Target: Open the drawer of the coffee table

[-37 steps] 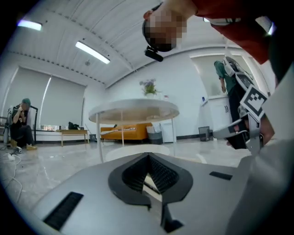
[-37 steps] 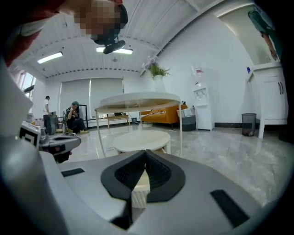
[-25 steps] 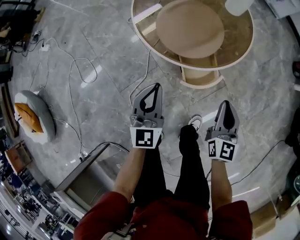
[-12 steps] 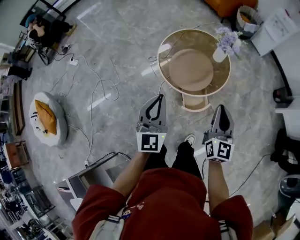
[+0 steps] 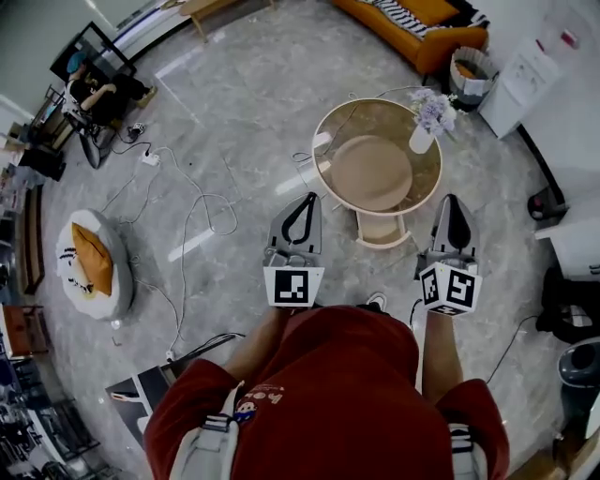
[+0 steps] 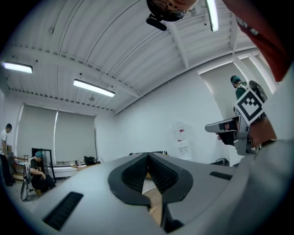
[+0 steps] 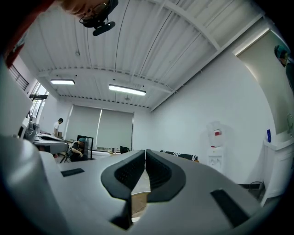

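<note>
The left tool [image 5: 308,198] and right tool [image 5: 453,200] are both fully closed and hold nothing. The round table [image 5: 370,169] stands on the floor well below and ahead of them. Seen from the head, its drawer [image 5: 380,228] lies between the two tools.

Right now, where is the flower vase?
Head view: the flower vase stands on the round coffee table, at its upper-right rim, near the orange sofa.

Head view: the person's red torso [image 5: 328,394] hides the legs; only one shoe tip [image 5: 377,300] shows. The orange sofa [image 5: 445,28] is cut off by the top edge. The drawer [image 5: 382,231] runs back under the glass worktop [image 5: 316,173]; its contents cannot be read. Gripper views: the left claw [image 6: 148,156] and right claw [image 7: 145,151] block the floor below. Distant seated person [image 6: 36,172]: too small for detail.
</note>
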A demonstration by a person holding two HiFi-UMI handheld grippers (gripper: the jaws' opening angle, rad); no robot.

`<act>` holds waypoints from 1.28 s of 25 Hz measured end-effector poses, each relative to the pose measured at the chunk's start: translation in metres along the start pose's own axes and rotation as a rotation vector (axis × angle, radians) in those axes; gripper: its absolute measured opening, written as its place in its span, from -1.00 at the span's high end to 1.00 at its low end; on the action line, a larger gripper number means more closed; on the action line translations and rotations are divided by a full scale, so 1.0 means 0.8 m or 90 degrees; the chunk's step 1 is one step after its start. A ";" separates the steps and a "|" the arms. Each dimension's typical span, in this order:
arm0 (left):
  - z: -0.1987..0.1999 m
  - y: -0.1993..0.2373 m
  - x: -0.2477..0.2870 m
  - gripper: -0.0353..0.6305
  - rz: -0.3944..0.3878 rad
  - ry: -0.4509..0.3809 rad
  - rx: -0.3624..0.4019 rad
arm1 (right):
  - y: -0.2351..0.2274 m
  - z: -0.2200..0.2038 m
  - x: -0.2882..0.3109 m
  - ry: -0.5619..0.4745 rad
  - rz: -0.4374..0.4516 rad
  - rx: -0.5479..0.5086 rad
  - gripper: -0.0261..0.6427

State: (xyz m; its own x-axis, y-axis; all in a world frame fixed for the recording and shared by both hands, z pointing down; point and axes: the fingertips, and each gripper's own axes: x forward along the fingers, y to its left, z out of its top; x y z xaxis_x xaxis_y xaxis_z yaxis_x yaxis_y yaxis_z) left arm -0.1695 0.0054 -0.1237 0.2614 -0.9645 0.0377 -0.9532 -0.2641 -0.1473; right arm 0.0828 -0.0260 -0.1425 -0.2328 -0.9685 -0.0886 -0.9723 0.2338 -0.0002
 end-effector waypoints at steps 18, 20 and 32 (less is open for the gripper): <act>0.022 0.016 0.004 0.85 -0.013 -0.034 0.021 | 0.050 0.009 0.009 -0.007 0.034 -0.033 0.86; 0.024 0.013 0.006 0.85 -0.013 -0.038 0.025 | 0.048 0.007 0.009 -0.005 0.034 -0.033 0.86; 0.021 -0.010 0.029 0.85 -0.022 -0.022 0.030 | 0.021 -0.001 0.021 0.005 0.029 -0.028 0.86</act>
State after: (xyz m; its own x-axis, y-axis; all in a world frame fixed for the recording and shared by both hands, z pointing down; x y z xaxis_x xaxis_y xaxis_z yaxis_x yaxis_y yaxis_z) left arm -0.1532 -0.0147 -0.1386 0.2997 -0.9540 0.0089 -0.9356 -0.2957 -0.1928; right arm 0.0629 -0.0386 -0.1428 -0.2768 -0.9577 -0.0790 -0.9606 0.2738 0.0474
